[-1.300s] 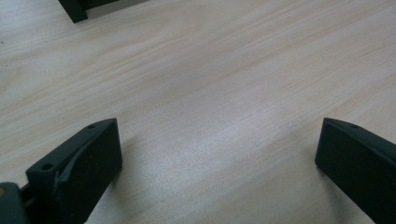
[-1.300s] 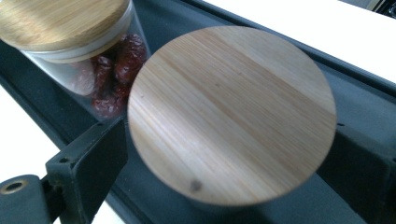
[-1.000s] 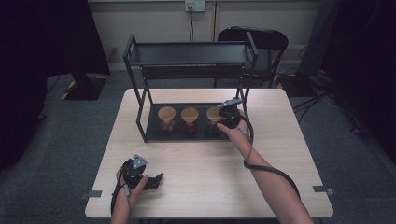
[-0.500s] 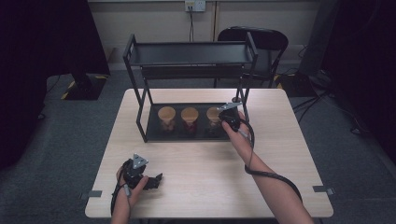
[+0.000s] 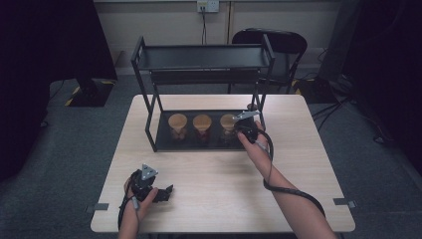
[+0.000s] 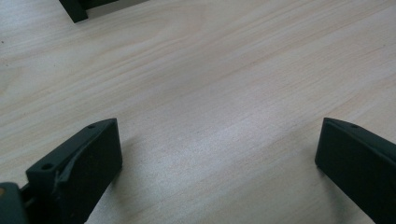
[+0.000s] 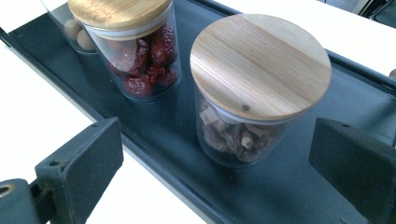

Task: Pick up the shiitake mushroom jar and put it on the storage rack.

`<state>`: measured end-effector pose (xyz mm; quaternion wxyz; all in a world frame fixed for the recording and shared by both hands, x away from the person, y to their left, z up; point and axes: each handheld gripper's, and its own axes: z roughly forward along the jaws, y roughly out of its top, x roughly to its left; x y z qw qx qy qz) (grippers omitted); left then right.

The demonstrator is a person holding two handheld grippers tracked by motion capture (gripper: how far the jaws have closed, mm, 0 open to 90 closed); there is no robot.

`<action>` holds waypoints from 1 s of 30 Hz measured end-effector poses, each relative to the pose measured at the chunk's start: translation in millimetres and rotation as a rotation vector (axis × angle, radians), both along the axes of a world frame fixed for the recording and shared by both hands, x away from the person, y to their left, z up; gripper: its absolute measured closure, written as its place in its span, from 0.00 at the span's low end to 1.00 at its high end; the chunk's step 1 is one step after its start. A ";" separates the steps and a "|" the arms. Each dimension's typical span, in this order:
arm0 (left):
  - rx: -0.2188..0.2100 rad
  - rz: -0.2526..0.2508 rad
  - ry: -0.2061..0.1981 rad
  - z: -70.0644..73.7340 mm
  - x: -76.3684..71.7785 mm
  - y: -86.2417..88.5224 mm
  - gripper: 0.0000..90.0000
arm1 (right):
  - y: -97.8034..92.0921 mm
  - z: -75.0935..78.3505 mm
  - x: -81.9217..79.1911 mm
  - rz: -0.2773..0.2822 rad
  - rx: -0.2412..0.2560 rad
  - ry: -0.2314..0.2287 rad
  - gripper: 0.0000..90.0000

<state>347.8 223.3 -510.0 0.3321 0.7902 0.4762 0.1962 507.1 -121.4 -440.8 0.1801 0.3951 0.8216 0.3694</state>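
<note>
High view: three jars sit on the rack's [image 5: 149,94] bottom tray, right gripper [image 5: 247,127] at the rightmost jar [image 5: 228,124], left gripper [image 5: 149,184] resting on the tabletop [image 5: 224,184]. Left gripper view: jaws apart, nothing between. Right gripper view: jaws apart either side of the jar, not touching; nothing lifted yet, grasp probably next.

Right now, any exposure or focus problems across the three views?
High view: room edges very dark, table evenly lit, jars small and soft. Left gripper view: a pale sheen on the wood between the open jaws. Right gripper view: the tabletop is blown out white; the nearest jar's wooden lid is sharp.
</note>
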 end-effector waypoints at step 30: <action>0.000 0.000 0.000 0.0 0.0 0.0 0.00 | -1.5 10.1 -20.0 0.033 0.015 -0.007 0.03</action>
